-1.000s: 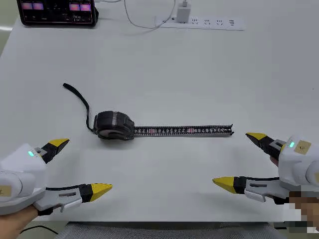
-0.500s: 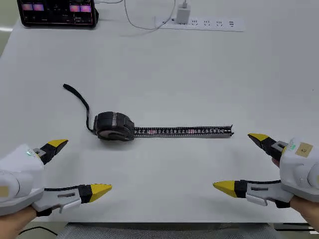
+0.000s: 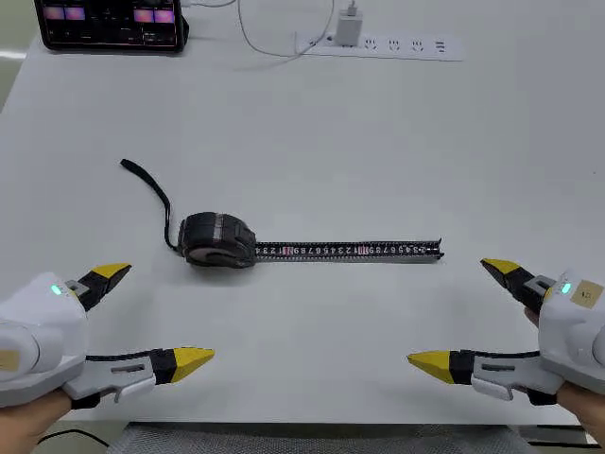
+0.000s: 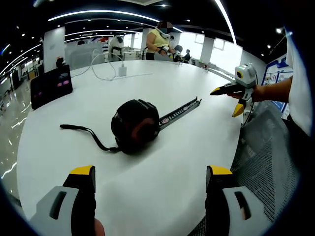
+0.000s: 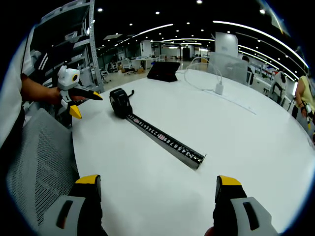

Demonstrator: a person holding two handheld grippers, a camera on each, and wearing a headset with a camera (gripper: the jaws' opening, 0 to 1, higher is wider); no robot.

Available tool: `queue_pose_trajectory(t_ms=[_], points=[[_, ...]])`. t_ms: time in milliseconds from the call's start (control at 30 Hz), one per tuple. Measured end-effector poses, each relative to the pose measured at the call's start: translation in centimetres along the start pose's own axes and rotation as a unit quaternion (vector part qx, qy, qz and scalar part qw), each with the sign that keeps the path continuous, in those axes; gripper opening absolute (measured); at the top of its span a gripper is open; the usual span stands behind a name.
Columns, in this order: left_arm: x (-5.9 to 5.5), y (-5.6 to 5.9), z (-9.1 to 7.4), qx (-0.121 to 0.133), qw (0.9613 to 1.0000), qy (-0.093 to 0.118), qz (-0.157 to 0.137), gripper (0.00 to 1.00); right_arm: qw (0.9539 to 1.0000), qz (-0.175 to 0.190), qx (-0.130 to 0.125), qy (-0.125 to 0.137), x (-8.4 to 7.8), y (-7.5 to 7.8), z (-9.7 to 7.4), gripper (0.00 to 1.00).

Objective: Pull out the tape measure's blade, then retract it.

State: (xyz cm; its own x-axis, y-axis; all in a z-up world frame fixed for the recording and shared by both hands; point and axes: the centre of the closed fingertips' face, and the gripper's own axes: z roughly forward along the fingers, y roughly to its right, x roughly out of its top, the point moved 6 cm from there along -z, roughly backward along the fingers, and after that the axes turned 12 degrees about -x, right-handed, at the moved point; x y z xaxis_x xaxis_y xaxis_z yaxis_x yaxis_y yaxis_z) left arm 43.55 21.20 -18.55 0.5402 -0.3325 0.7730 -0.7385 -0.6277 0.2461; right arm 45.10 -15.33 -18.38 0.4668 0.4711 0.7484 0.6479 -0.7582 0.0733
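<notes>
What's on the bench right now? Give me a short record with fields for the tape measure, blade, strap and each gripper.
Tape measure: black rounded plastic case, resting on the white table
Blade: dark printed metal strip, pulled out, flat on the table, untouched
Strap: thin black cord, trailing from the case's other end
Left gripper: open, empty, apart from the case
Right gripper: open, empty, apart from the blade tip

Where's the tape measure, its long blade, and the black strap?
tape measure (image 3: 217,238): head view, middle of its black case.
blade (image 3: 350,250): head view, halfway along the pulled-out strip.
strap (image 3: 156,188): head view, on its curved middle.
</notes>
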Motion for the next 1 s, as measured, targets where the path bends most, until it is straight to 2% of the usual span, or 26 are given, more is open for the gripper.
queue_pose_trajectory(t_ms=[1000], points=[[-0.11, 0.15, -0.32, 0.003, 1.0000, 0.000, -0.006, 0.90, 0.9999, 0.015, -0.008, 0.003, -0.84, 0.17, -0.76, 0.96]])
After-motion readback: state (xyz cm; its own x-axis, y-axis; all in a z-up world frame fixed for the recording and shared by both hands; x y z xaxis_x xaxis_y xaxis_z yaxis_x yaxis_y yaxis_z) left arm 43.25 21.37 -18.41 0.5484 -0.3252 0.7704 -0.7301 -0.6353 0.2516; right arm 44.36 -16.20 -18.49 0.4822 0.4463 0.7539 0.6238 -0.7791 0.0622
